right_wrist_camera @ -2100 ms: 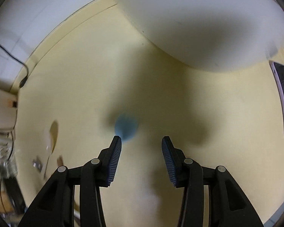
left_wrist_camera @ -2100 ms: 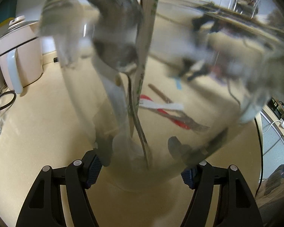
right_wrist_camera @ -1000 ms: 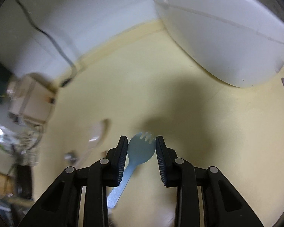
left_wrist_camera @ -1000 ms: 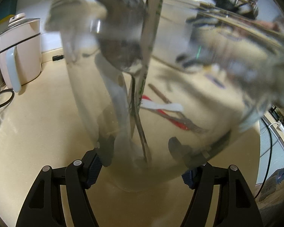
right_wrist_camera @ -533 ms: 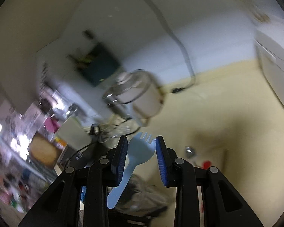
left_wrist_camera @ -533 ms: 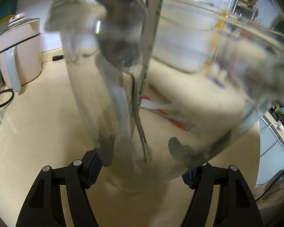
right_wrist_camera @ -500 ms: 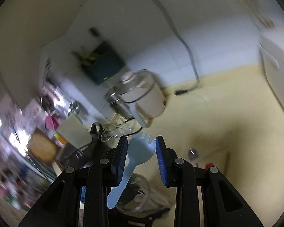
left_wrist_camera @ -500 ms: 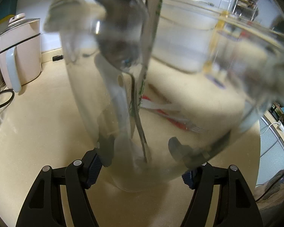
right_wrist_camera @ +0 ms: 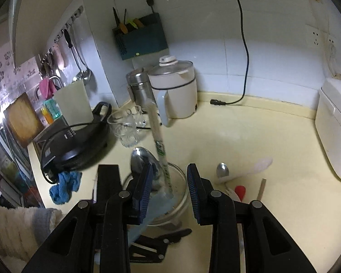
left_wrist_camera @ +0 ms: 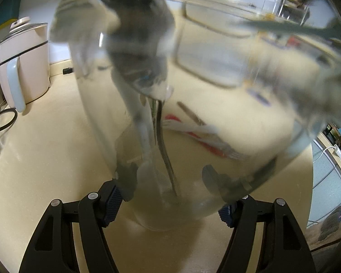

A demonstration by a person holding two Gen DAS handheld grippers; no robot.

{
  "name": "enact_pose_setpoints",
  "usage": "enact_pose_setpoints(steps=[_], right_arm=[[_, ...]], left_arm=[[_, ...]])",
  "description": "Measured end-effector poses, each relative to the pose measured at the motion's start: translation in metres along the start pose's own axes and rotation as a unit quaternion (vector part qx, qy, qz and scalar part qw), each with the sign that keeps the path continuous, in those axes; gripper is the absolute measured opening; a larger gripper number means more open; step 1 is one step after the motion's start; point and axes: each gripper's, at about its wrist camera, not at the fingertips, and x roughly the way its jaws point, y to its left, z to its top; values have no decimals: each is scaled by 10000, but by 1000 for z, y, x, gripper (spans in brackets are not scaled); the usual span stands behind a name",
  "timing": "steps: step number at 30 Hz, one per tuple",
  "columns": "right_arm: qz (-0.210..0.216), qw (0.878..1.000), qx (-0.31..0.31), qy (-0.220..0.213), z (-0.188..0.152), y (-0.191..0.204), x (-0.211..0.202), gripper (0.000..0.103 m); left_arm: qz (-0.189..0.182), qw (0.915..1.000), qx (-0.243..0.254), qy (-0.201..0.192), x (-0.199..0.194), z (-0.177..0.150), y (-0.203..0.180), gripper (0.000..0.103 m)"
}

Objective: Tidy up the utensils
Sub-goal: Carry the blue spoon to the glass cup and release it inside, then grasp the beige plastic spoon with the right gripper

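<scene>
In the left wrist view the left gripper (left_wrist_camera: 168, 202) pinches the base of a clear glass jar (left_wrist_camera: 193, 104) filling mid-frame, a metal spoon (left_wrist_camera: 147, 52) standing inside it. In the right wrist view the right gripper (right_wrist_camera: 168, 187) hovers at lower centre above the jar's mouth, clamped on a pale blue spork (right_wrist_camera: 155, 204) — blurred. The step in hand is loading the jar. Next, the spork must be lined up over the opening and let go; more utensils lie on the counter (right_wrist_camera: 272, 141) at lower right.
</scene>
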Motion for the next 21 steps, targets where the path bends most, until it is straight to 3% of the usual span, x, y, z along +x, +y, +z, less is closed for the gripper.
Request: enact_pose_setpoints(steps=[1, 6, 10, 12, 13, 14, 17, 21], right_arm=[[43, 9999, 95, 12, 1, -4, 3, 26], [248, 9969, 749, -19, 10, -34, -6, 26], [171, 9953, 945, -149, 19, -52, -25, 27], [-25, 9937, 1103, -207, 23, -69, -32, 30], [-94, 9930, 1164, -197, 24, -75, -32, 37], [-148, 9919, 1256, -126, 24, -85, -30, 44], [-274, 9835, 1735, 440, 19, -120, -5, 46], [-478, 9575, 2555, 1246, 5, -172, 49, 46]], left_arm=[[-6, 10000, -7, -6, 0, 0, 1, 74], [7, 10000, -2, -9, -1, 1, -1, 74], [6, 10000, -2, -9, -1, 1, -1, 73], [6, 10000, -2, -9, -1, 1, -1, 74], [5, 10000, -2, -8, -1, 1, -1, 74], [5, 10000, -3, -8, -1, 1, -1, 74], [8, 10000, -2, -9, -1, 1, -1, 74], [13, 10000, 3, -9, -1, 1, -1, 74]])
